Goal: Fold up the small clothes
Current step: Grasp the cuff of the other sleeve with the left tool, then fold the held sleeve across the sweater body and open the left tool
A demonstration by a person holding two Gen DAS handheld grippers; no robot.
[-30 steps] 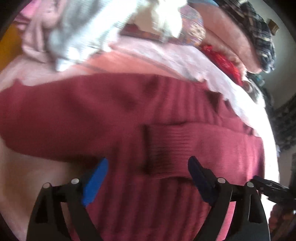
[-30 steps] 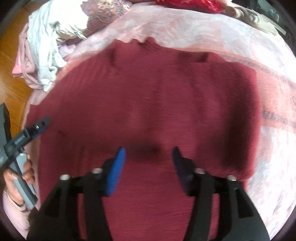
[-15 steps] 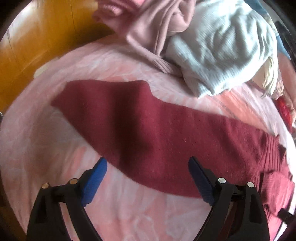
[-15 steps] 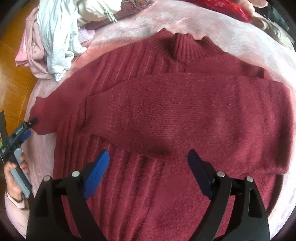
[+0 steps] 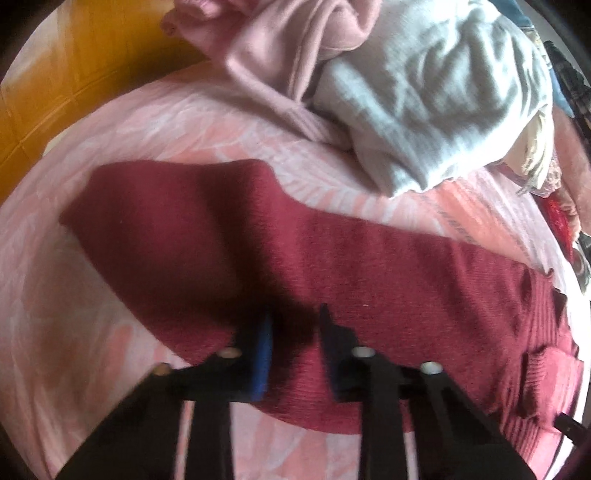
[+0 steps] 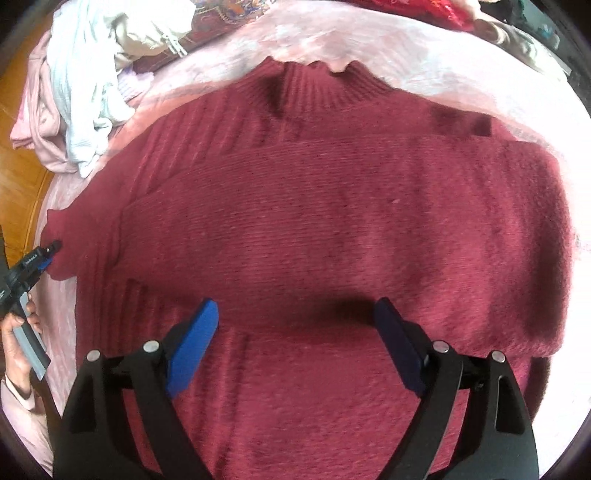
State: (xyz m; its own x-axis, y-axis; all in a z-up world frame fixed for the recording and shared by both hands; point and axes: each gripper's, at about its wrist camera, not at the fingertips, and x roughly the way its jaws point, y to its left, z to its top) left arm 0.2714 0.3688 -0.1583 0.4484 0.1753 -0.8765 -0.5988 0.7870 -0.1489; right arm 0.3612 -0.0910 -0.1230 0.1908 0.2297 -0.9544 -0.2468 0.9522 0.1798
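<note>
A dark red knit sweater (image 6: 332, 221) lies flat on the pink bedspread (image 6: 443, 74), collar at the far side, with one sleeve folded across its chest. Its other sleeve (image 5: 221, 240) stretches out to the left. My left gripper (image 5: 295, 332) has its jaws closed to a narrow gap around the near edge of that sleeve; it also shows at the left edge of the right wrist view (image 6: 40, 254). My right gripper (image 6: 295, 321) is open and empty just above the sweater's lower body.
A heap of unfolded clothes lies at the far side: a pale pink garment (image 5: 295, 55) and a light grey-white one (image 5: 443, 92). Red fabric (image 6: 424, 11) lies beyond the collar. Wooden floor (image 5: 55, 92) shows past the bed's left edge.
My left gripper has closed from wide open to a narrow gap on the outstretched sleeve's edge. My right gripper has stayed open and shifted a little over the sweater.
</note>
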